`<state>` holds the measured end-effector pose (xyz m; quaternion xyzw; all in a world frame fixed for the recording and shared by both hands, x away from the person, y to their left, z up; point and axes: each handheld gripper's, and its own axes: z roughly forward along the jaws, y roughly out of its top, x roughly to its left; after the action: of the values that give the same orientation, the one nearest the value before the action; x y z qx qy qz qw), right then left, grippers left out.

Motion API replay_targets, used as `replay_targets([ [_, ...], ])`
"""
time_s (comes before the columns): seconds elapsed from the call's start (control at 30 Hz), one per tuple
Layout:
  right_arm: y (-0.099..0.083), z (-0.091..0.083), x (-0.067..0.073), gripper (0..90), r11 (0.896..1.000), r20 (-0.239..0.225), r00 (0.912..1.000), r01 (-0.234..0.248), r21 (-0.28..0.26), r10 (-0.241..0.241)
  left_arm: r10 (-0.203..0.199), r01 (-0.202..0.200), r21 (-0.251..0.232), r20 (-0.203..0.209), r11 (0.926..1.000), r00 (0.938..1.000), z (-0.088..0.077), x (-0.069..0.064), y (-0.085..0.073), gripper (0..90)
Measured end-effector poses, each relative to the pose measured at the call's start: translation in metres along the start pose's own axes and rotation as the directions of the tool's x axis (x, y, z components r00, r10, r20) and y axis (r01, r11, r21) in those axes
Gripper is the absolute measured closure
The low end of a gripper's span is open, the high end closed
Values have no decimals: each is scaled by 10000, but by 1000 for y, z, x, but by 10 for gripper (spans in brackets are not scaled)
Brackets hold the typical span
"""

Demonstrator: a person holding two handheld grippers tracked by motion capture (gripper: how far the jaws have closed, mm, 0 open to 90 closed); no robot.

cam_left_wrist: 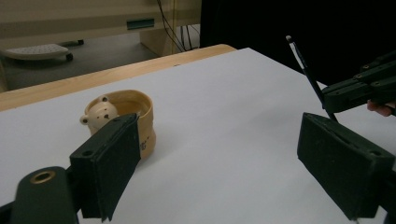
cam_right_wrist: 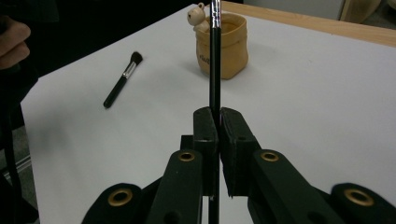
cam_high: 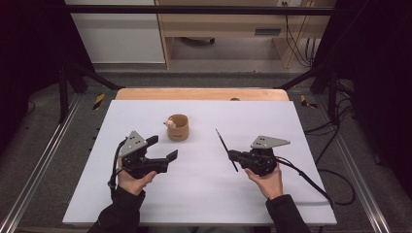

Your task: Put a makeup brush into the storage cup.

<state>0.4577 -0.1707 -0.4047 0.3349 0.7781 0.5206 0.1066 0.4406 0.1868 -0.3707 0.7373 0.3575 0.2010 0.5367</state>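
A tan pouch-shaped cup with a small bear figure on its rim stands mid-table; it also shows in the left gripper view and the right gripper view. My right gripper is shut on a thin black brush, whose free end points toward the cup. In the left gripper view that brush rises from the right gripper. My left gripper is open with nothing between its jaws, just short of the cup.
A black-handled makeup brush lies flat on the white table sheet, to the left of the cup in the right gripper view. The wooden table edge runs along the far side. Cables trail off to the right.
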Motion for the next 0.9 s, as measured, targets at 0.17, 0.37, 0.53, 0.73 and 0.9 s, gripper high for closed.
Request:
replay_targets([
  [0.17, 1, 0, 2, 858, 9994, -49, 10000, -75, -341, 73, -15, 19, -181, 178, 9998, 9998, 11, -8, 7, 124],
  [0.37, 2, -1, 3, 859, 9983, -143, 9999, -88, -582, 80, -26, 37, -336, 343, 9994, 9994, 20, -16, 15, 125],
  [0.53, 2, 0, 3, 859, 9981, -140, 9999, -45, -619, 36, 14, 2, -394, 412, 9992, 9991, 25, -21, 20, 130],
  [0.73, 4, 2, 8, 858, 9970, -217, 9997, 105, -772, -122, -90, 115, -486, 506, 9988, 9987, 32, -26, 24, 140],
  [0.9, 4, 4, 11, 858, 9966, -310, 9994, 110, -820, -136, -258, 295, -537, 696, 9981, 9972, 40, -31, 25, 152],
])
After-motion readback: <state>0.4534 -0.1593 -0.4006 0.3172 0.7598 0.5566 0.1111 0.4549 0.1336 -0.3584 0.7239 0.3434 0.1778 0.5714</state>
